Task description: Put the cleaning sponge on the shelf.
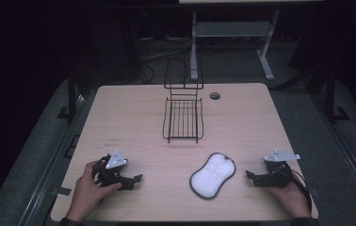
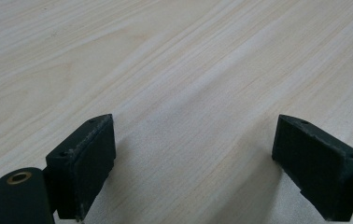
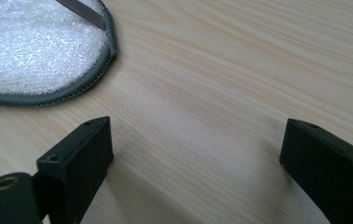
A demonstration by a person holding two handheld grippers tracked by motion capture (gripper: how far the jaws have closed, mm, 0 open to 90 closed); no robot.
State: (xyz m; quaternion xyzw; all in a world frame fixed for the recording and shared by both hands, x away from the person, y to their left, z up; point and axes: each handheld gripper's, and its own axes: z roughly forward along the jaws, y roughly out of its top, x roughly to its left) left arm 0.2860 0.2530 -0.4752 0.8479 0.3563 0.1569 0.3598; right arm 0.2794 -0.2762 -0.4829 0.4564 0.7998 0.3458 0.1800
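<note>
- Your left tool (image 1: 130, 180) sits low at the near left of the tabletop (image 1: 133, 117), in your left hand (image 1: 87, 192). In the left gripper view its jaws stand wide apart with bare wood between them, so it holds nothing.
- Your right tool (image 1: 253, 177) sits low at the near right, in your right hand (image 1: 291, 195). It points inward toward the pad (image 1: 213, 175). Its jaws are also spread wide and empty.
- In the right gripper view, the pad's (image 3: 30, 51) grey-edged rim lies ahead of the left jaw and off to that side, near it but not touching. Nothing lies between the jaws.
- The pad is white with a dark border, flat on the tabletop between your two tools and nearer the right one. It is apart from both.
- Farther back, the wire rack (image 1: 183, 117) stands near the middle of the tabletop, well apart from the pad. Its tray looks empty.
- Beyond that, a small round hole (image 1: 214, 96) shows in the far edge of the tabletop.
- As I judge it, the work is at its very start. The pad is not yet grasped or lifted, and the rack holds nothing.
- What is left, by my reading: close your right tool on the pad's rim, then carry it. The rack looks like the likely place for it, though I cannot be sure of that.
</note>
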